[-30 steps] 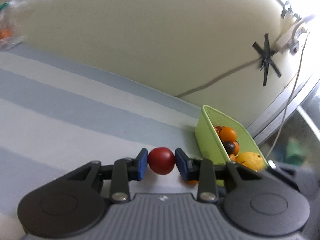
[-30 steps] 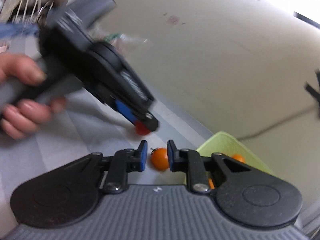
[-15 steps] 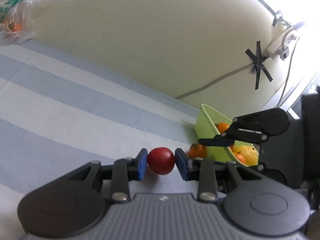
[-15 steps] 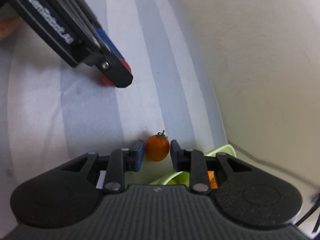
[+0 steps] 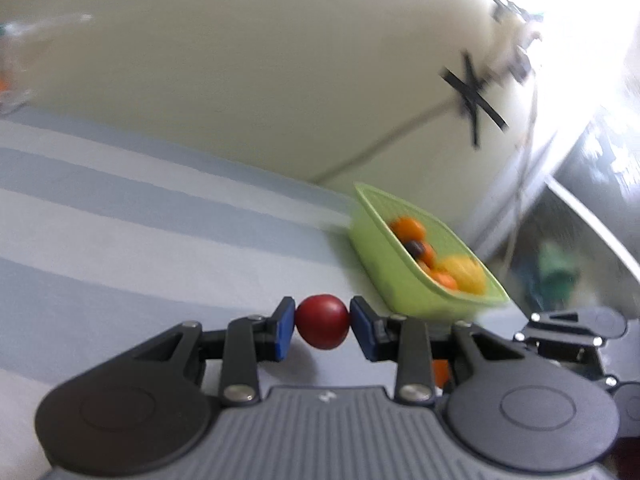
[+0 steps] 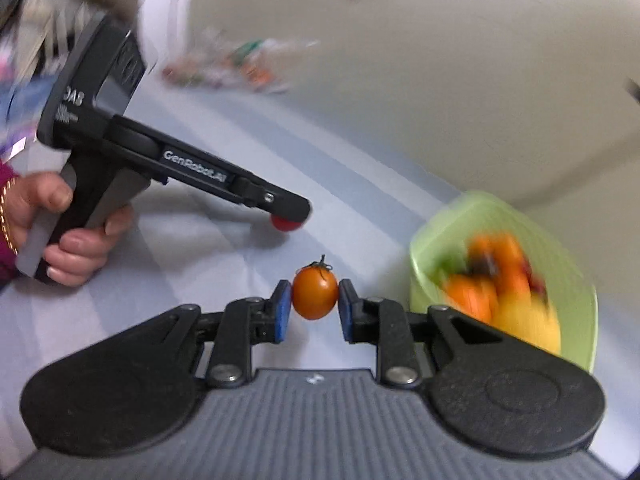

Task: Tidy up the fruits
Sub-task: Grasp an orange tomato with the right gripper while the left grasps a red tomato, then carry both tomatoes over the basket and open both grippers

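1. The red fruit (image 5: 322, 322) sits low in the centre of the left wrist view, pinched between the blue pads (image 5: 283, 328) of the left gripper (image 5: 322, 326), which is closed on it.
2. The orange fruit (image 6: 315, 293), with a small green stalk on top, is low in the centre of the right wrist view, between the pads of the right gripper (image 6: 314, 308). Its jaws are closing; the left pad touches the fruit, and the right pad looks just beside it or barely touching.
3. The green basket (image 6: 424, 256) stands at the right of both views, near the wall. It already holds several orange pieces, one yellow piece and one dark piece, so I judge a good part of the sorting as done.
4. What is left, as far as I can see: these two fruits must go into the basket. At the upper left there is a blurred clear bag (image 6: 244, 66) with something orange inside; perhaps more fruit waits there.
5. A hand (image 6: 60, 232) at the left of the right wrist view holds the left tool by its handle, tilted down toward the striped cloth (image 5: 120, 220).
6. Both grippers are near the basket, neither above it yet.
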{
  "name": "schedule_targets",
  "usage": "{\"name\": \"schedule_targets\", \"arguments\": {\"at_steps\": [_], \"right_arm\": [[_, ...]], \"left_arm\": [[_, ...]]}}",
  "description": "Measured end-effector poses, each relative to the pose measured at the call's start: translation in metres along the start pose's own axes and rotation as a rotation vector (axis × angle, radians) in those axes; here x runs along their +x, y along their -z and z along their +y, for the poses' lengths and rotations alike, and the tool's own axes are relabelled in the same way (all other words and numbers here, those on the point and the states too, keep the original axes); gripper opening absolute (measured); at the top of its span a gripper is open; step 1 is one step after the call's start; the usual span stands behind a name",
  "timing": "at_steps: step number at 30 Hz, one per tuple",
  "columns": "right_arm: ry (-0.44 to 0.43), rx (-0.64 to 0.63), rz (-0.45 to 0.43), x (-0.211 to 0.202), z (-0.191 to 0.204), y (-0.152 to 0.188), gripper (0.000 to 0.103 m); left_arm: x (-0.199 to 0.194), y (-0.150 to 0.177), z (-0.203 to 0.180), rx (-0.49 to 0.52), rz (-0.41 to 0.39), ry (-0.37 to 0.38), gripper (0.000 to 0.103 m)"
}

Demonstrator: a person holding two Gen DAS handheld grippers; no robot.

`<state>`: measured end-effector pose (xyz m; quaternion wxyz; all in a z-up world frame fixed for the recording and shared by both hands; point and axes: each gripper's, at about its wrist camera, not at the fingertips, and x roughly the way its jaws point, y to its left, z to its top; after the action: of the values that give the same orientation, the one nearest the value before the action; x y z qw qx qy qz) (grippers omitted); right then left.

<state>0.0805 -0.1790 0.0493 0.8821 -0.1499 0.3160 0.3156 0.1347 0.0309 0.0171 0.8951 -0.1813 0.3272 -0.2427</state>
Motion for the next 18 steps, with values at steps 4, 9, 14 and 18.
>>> {"name": "schedule_targets", "arguments": {"at_steps": [4, 9, 14, 18], "right_arm": [[0.071, 0.180, -0.054, -0.031, 0.000, 0.053, 0.028], [0.103, 0.268, -0.100, -0.052, 0.001, 0.086, 0.028], [0.108, 0.290, -0.113, -0.053, 0.000, 0.097, 0.029], [0.109, 0.287, -0.129, -0.047, -0.001, 0.094, 0.030]], "left_arm": [[0.000, 0.020, -0.033, 0.076, 0.048, 0.042, 0.031], [-0.002, 0.044, -0.069, 0.128, 0.090, 0.096, 0.031], [0.003, 0.059, -0.092, 0.205, 0.111, 0.053, 0.031], [0.009, 0.062, -0.096, 0.213, 0.121, 0.012, 0.038]]}}
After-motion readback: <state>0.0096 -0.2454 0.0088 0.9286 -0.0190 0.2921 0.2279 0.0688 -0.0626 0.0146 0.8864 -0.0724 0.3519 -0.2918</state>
